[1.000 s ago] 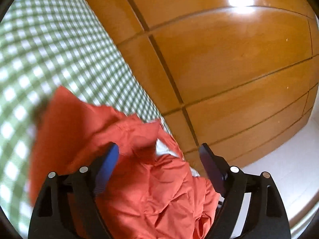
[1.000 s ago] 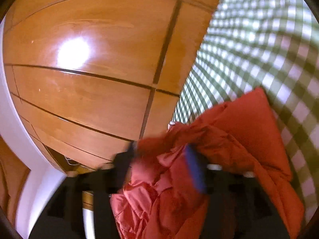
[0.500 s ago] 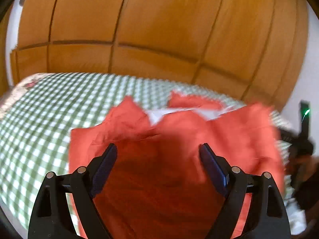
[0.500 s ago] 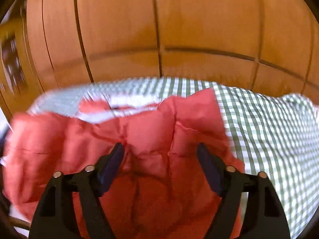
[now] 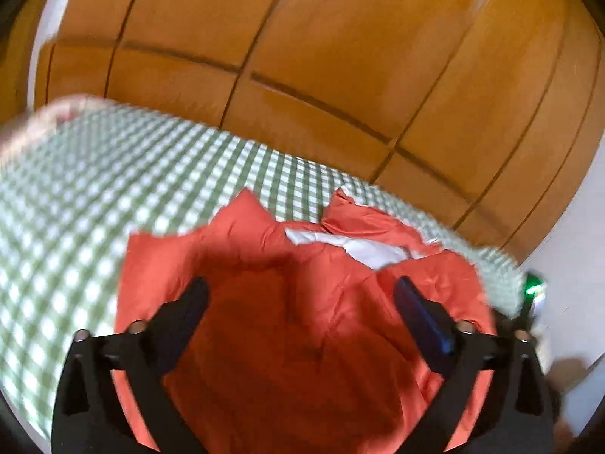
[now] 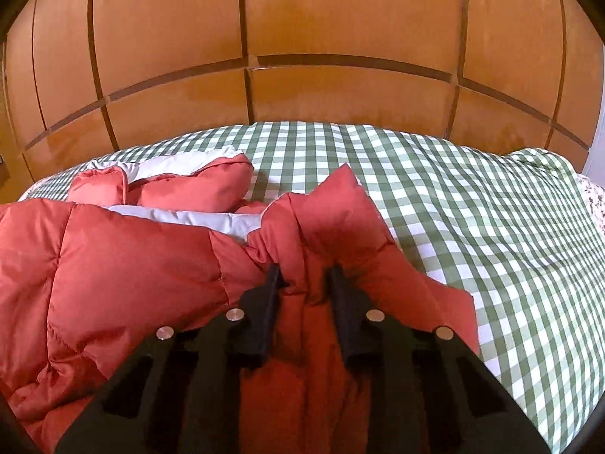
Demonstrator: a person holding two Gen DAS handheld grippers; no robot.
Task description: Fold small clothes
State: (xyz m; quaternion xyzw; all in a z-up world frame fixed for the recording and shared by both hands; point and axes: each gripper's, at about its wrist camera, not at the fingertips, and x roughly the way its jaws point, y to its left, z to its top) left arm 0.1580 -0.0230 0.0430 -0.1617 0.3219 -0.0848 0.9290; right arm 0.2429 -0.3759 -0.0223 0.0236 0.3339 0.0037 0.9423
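Both wrist views close above jacket [image 5: 302, 340], facing wardrobe [image 6: 340, 38], left blurred, perhaps tilted

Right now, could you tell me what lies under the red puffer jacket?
The red puffer jacket lies spread on a green-and-white checked bedspread, which shows around it. Whatever sits directly beneath the jacket is covered. The right gripper pinches a raised fold; the left gripper hovers open.

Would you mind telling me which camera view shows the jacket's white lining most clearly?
The right wrist view: it is sharp, and the white lining shows as two clear bands between the red jacket's padded folds. The left wrist view is motion-blurred and shows only a small strip of lining beyond the open left gripper.
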